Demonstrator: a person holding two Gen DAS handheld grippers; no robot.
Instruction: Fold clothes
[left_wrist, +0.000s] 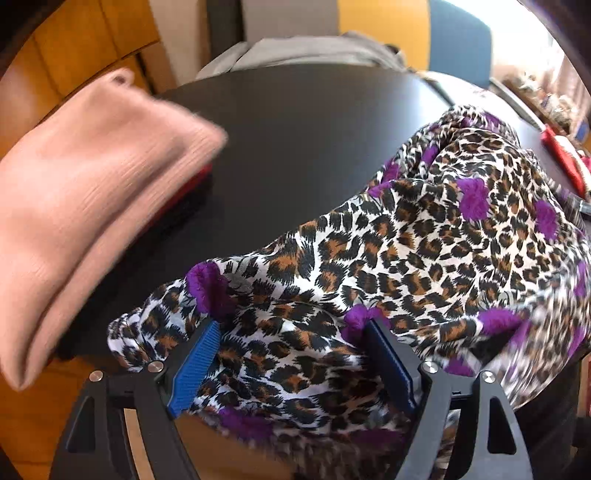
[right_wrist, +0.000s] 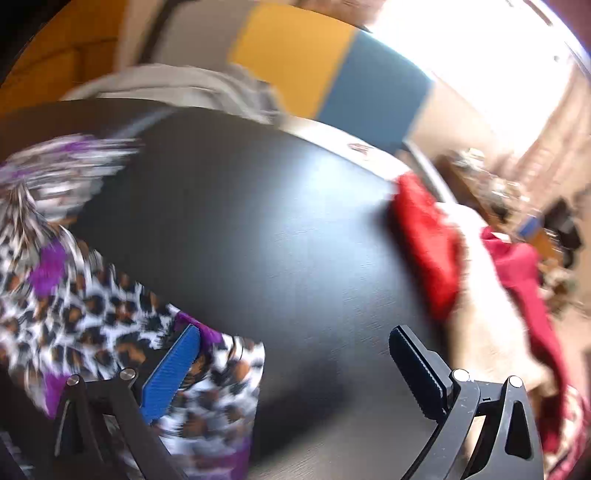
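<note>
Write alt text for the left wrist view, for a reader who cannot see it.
The left gripper, its blue-padded fingers spread apart, sits over a crumpled leopard-print garment with purple spots that lies on a dark round table. A folded pale pink ribbed knit lies at the table's left edge, blurred.

Black table (left_wrist: 314, 147): leopard-print garment (left_wrist: 424, 258) crumpled on the near right part, folded pink knit (left_wrist: 92, 192) stacked at left edge, red and cream clothes (right_wrist: 461, 266) piled far right.
</note>
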